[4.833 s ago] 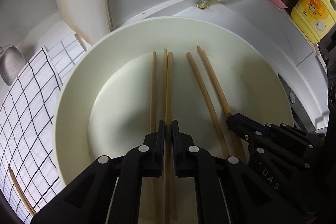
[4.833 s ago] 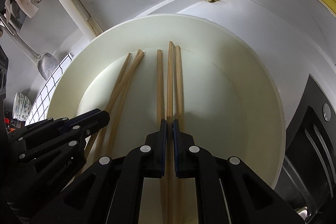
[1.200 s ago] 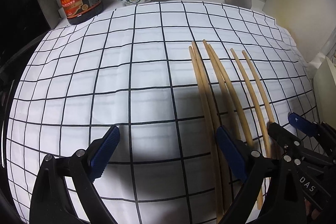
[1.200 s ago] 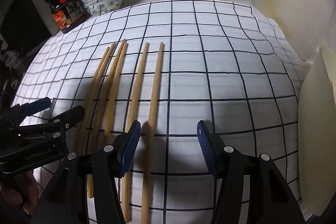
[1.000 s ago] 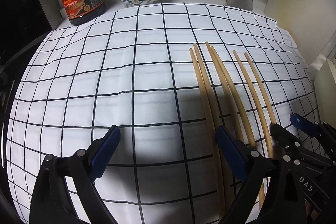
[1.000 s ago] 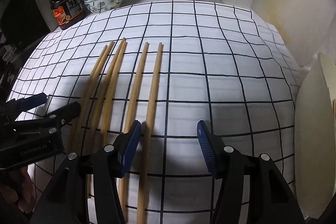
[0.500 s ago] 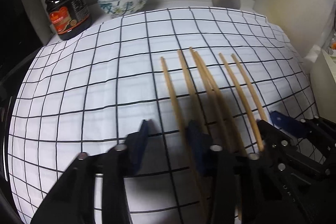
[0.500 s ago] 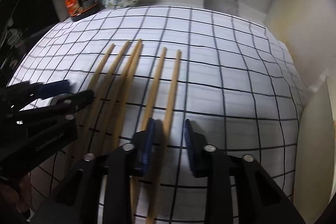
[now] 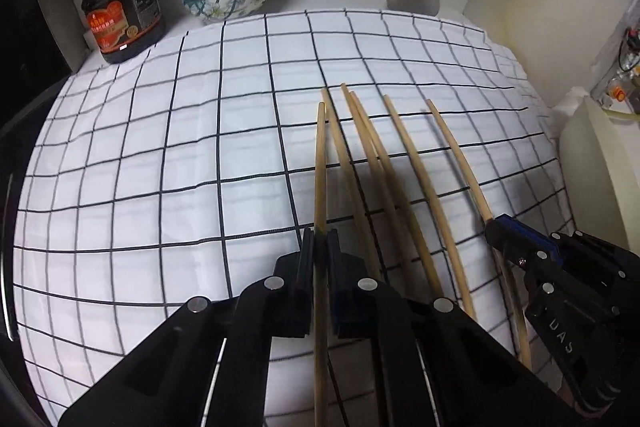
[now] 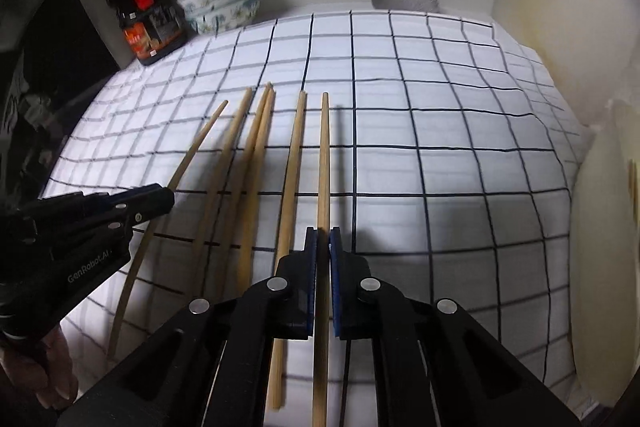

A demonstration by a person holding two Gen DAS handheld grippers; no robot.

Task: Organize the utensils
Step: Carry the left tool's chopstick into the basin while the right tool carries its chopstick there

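six chopsticks fan out on the checked cloth (image 9: 160, 187) over the bench. left gripper (image 9: 319, 247) is clamped on the leftmost chopstick (image 9: 320, 163), right gripper (image 10: 323, 243) on the rightmost chopstick (image 10: 324, 163); sorting looks barely begun.

Checked cloth (image 9: 160, 155) carries loose chopsticks (image 9: 372, 163).

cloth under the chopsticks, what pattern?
White cloth with a black grid; clearest in the left wrist view.

Each hand-held gripper (image 9: 319, 247) (image 10: 323, 239) is black plastic with blue finger pads (image 10: 335, 291), silver round pivot screws and white printed lettering.
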